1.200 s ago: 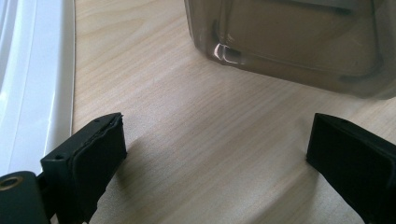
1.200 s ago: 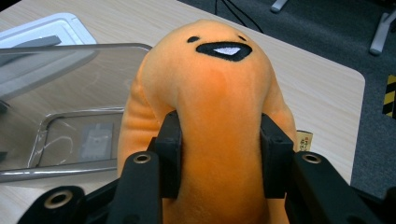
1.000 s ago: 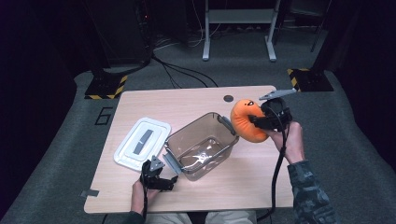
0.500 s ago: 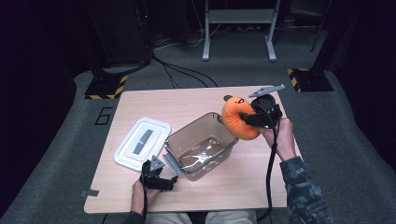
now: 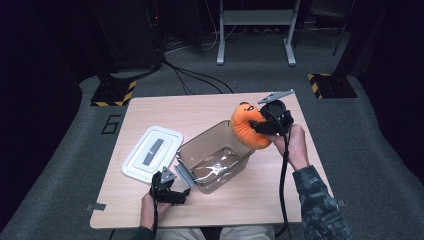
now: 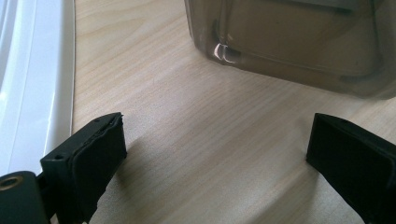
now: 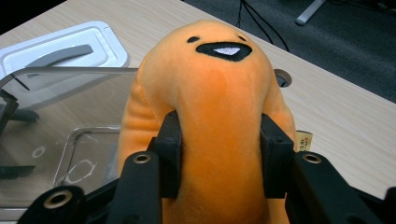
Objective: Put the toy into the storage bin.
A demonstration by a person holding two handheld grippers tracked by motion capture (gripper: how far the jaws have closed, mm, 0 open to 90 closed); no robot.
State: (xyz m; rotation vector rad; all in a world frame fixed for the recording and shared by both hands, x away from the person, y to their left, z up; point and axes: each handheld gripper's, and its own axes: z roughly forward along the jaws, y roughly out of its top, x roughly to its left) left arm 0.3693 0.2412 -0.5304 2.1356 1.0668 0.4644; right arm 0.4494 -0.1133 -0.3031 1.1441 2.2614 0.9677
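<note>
I am gripping the orange plush toy (image 7: pixel 210 116) in my right claw (image 5: pixel 261 128), squeezing its soft middle so it hangs secure over the far rim of the clear bin (image 5: pixel 212 159), seemingly for dropping in. My left claw (image 6: pixel 215 154) is resting released on the surface (image 5: pixel 210 112) between bin and white lid (image 5: pixel 150 152). Counting: one toy, one bin, one lid.

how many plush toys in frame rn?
1. The orange plush toy is clamped in the right tongs, held above the far right corner of the clear bin. The bin's floor looks bare through its clear walls, so nothing seems hidden.
</note>
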